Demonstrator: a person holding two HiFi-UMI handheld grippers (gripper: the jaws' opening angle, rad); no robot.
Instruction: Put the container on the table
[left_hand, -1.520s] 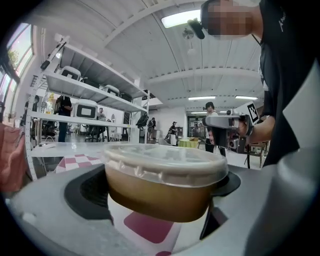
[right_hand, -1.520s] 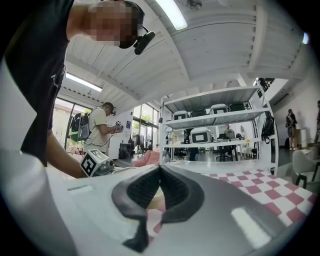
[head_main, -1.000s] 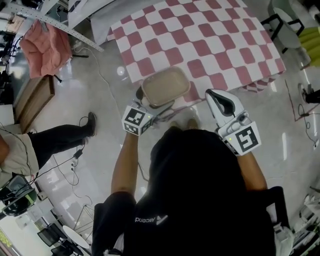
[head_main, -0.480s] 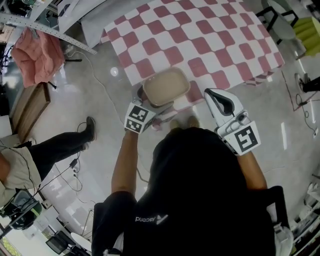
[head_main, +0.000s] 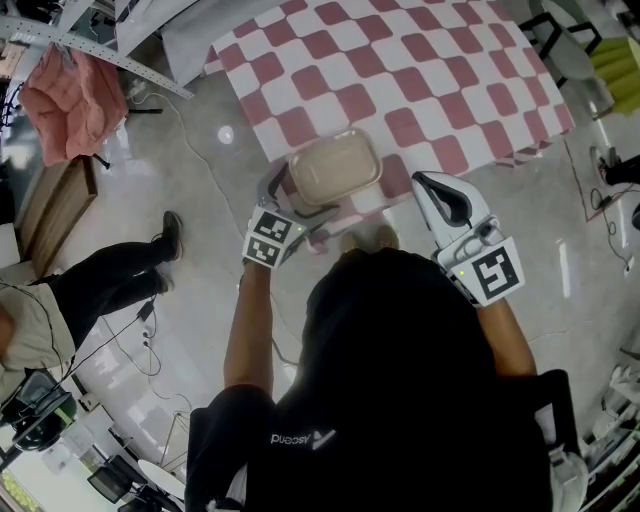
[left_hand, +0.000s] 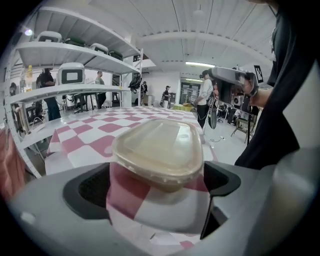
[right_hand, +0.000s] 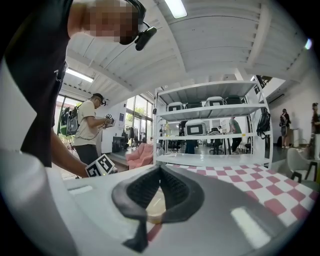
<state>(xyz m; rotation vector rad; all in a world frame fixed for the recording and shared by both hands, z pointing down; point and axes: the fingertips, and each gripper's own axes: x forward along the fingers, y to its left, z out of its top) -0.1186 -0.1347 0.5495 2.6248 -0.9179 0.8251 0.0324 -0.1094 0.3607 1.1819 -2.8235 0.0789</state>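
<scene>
Left gripper (left_hand: 157, 186) is gripping the container (head_main: 335, 168) at the tabletop (head_main: 400, 70) edge, right gripper (head_main: 430, 190) is sitting clenched and empty, so I'd be sliding it further in before letting go.

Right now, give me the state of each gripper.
Left gripper: holding the container across its rim.
Right gripper: shut, empty.

Bright ceiling striplights, glare on the glossy floor (head_main: 215, 150), fisheye-warped edges.
</scene>
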